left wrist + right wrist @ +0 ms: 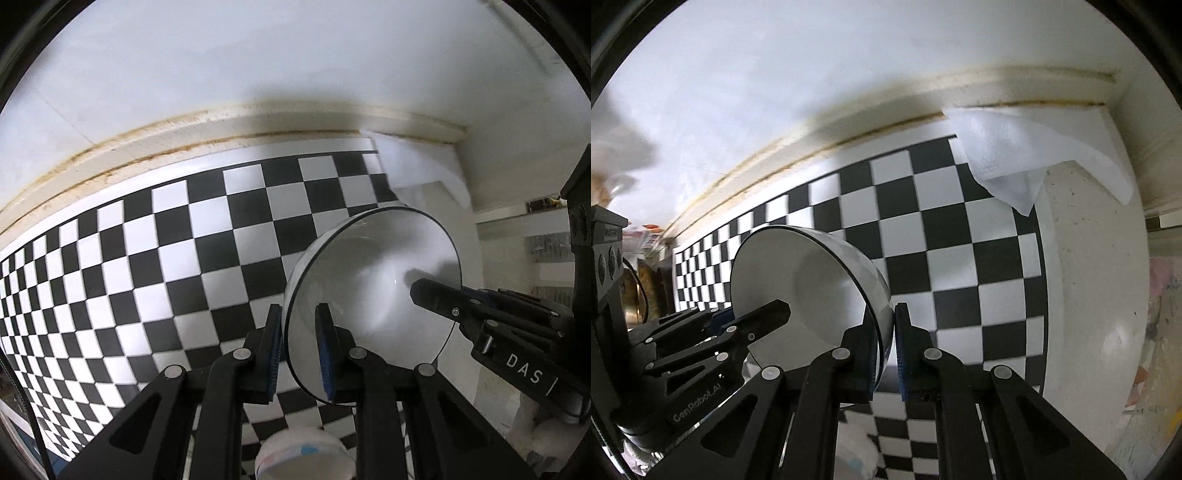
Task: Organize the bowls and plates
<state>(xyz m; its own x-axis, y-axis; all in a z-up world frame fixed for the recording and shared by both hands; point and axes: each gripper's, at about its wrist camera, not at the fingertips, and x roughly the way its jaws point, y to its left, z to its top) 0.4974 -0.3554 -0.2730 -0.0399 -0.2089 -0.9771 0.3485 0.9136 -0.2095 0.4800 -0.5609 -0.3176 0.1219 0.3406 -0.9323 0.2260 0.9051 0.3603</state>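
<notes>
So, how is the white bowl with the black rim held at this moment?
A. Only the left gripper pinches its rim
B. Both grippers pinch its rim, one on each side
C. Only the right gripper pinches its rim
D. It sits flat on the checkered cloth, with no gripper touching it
B: the left gripper and the right gripper each have their jaws closed on the rim of the white bowl, at opposite sides, and the bowl is tilted above the checkered cloth.

Both grippers are black linkage frames with round silver pivot screws. The left gripper (301,347) and right gripper (885,350) carry ribbed blue pads
</notes>
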